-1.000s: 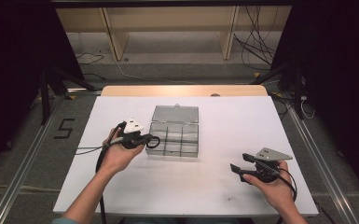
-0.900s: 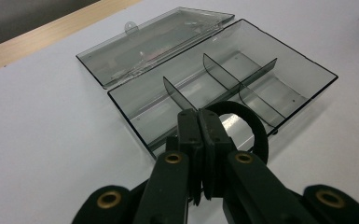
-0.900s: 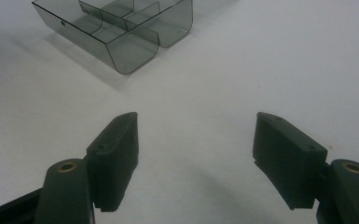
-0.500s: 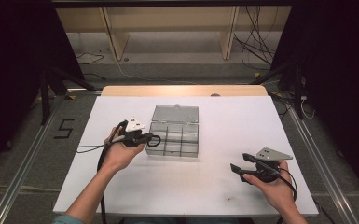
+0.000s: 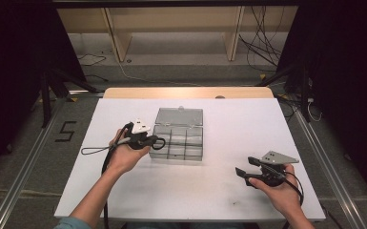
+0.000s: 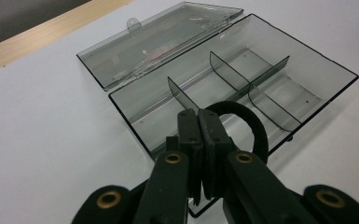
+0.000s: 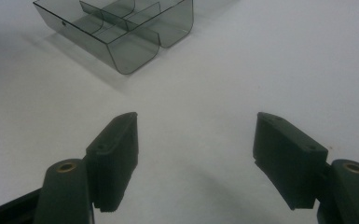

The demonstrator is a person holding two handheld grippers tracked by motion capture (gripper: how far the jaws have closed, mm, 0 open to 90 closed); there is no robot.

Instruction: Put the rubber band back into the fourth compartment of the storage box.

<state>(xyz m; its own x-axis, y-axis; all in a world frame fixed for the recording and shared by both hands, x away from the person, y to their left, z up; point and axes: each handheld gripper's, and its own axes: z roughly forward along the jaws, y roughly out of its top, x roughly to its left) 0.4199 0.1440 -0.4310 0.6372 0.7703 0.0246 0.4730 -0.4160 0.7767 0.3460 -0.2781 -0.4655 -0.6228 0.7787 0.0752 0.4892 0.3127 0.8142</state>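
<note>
Hair tie goes into the box
Left gripper (image 6: pixel 200 140), clamped on the black hair tie (image 6: pixel 242 123), should release over a compartment of the clear box (image 6: pixel 307 70); right gripper (image 7: pixel 196 158) waits wide open, empty, near the counter's (image 5: pixel 219 186) front right corner.

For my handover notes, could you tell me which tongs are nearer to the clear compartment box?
Left. The left tongs hover at the clear compartment box, over its left edge, gripping a black hair tie. The right tongs sit open, well off toward the table's right front.

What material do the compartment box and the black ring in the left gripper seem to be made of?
The compartment box looks like clear, smoke-tinted hard plastic: the table shows through its glossy walls. The black ring, pinched in the left gripper, looks matte and soft, probably a fabric-covered elastic band.
</note>
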